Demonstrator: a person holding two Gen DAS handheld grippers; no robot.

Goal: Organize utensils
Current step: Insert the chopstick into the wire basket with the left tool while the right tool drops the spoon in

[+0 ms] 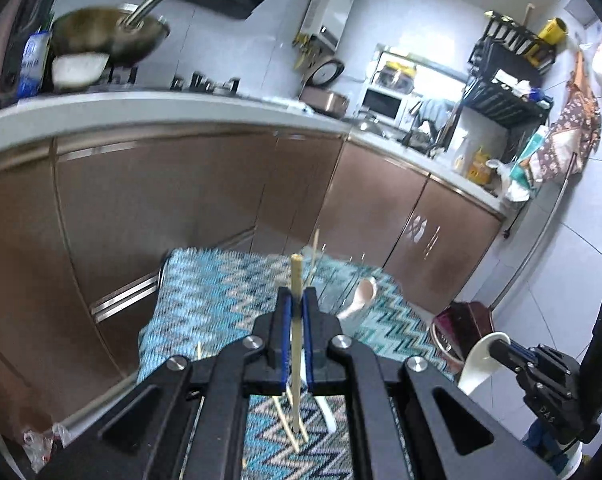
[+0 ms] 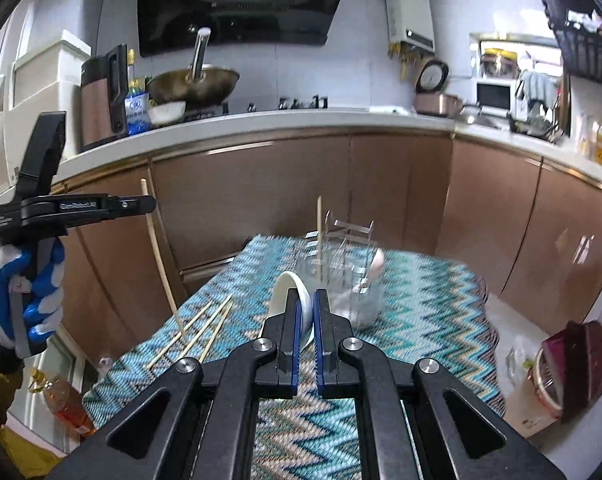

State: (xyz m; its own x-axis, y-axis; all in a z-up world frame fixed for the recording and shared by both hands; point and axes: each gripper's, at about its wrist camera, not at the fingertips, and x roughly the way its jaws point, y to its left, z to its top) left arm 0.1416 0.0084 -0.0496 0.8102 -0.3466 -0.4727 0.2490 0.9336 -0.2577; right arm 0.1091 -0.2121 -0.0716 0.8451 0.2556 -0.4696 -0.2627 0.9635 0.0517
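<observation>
My left gripper (image 1: 297, 294) is shut on a pale wooden chopstick (image 1: 297, 344) that stands nearly upright between the blue pads. The right wrist view has that gripper (image 2: 147, 202) at the left, in a gloved hand, with the chopstick (image 2: 161, 256) hanging below it. My right gripper (image 2: 305, 296) is shut on a white ceramic spoon (image 2: 281, 292); the left wrist view shows it (image 1: 497, 350) low at the right with the spoon (image 1: 477, 368). Both are raised above the zigzag-patterned cloth (image 2: 421, 320). A glass utensil holder (image 2: 341, 280) with a wire divider holds one chopstick (image 2: 319, 232) and a pink spoon (image 2: 377, 264).
Three loose chopsticks (image 2: 205, 324) lie on the cloth at the left. Brown cabinet doors (image 2: 281, 192) and a white counter stand just behind the table. An oil bottle (image 2: 67, 404) sits on the floor at the left, a metal basin (image 2: 569, 368) at the right.
</observation>
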